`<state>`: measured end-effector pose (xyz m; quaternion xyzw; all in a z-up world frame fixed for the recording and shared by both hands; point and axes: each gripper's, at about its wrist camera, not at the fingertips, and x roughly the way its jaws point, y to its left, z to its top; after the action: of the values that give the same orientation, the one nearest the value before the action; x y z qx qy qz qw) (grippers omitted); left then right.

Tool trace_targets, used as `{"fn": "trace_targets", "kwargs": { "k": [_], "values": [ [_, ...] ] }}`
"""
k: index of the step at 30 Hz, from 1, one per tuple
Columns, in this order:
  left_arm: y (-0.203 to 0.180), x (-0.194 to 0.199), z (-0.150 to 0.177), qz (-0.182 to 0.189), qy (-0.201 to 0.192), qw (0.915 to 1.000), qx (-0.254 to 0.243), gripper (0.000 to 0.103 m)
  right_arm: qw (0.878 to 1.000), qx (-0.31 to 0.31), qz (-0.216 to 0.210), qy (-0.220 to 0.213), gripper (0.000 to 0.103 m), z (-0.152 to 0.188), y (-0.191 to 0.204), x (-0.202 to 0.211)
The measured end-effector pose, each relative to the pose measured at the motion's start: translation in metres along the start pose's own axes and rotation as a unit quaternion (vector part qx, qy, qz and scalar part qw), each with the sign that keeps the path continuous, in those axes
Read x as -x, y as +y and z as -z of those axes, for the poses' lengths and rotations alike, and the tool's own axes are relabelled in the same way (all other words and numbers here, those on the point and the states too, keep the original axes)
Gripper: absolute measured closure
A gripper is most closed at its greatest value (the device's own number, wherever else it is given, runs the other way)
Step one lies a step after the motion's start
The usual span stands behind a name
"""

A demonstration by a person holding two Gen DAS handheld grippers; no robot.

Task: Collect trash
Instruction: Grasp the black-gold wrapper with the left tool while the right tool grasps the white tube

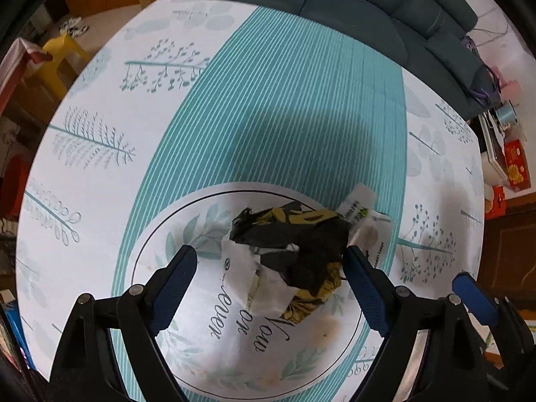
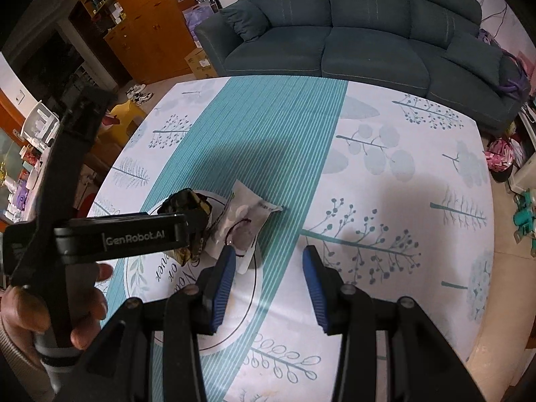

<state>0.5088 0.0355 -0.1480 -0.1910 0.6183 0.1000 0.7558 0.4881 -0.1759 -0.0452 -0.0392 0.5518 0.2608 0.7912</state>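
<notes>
The left hand-held gripper [image 1: 269, 281] stands open over the counter [image 1: 100, 201], its blue-padded jaws spread wide on either side of a crumpled black and yellow wrapper [image 1: 301, 244] that sits on the round printed medallion of the patterned cloth. The wrapper lies between the jaws; the right pad looks to be touching its edge, though the fisheye view makes contact hard to confirm, and the left pad is clear of it. A piece of white paper [image 1: 249, 278] is tucked under and in front of the wrapper, and a white plastic packet [image 1: 358, 202] lies just beside it on the far right side. From the right wrist view, the right hand-held gripper [image 2: 268, 279] is also open and holds nothing, hovering above the teal striped band of the cloth, near the white packet but apart from it. The person's left hand [image 2: 50, 315] grips the handle of the left device at the lower left. A dark blue sofa [image 2: 351, 33] stands beyond the counter's far edge.
</notes>
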Motion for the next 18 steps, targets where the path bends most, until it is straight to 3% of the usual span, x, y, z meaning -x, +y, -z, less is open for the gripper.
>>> {"fn": "trace_targets", "kwargs": {
  "k": [1, 7, 10, 14, 18],
  "values": [
    [0.003, -0.003, 0.0, 0.006, 0.004, 0.9999, 0.008, 0.028, 1.0, 0.001, 0.0, 0.001, 0.061, -0.002, 0.0, -0.001],
    [0.016, -0.007, 0.006, 0.02, -0.005, 0.9995, 0.025, 0.042, 1.0, -0.006, -0.014, 0.013, 0.061, -0.01, -0.002, -0.01],
    [0.028, 0.002, 0.014, 0.014, -0.023, 0.9989, 0.037, 0.044, 0.999, -0.023, -0.03, 0.02, 0.06, -0.014, -0.002, -0.02],
    [0.044, 0.017, 0.024, 0.009, -0.037, 0.9978, 0.053, 0.045, 0.995, -0.071, -0.059, 0.038, 0.045, -0.018, -0.007, -0.04],
    [0.06, 0.034, 0.034, 0.002, -0.05, 0.9967, 0.063, 0.044, 0.989, -0.119, -0.077, 0.051, 0.042, -0.022, -0.007, -0.059]
  ]
}}
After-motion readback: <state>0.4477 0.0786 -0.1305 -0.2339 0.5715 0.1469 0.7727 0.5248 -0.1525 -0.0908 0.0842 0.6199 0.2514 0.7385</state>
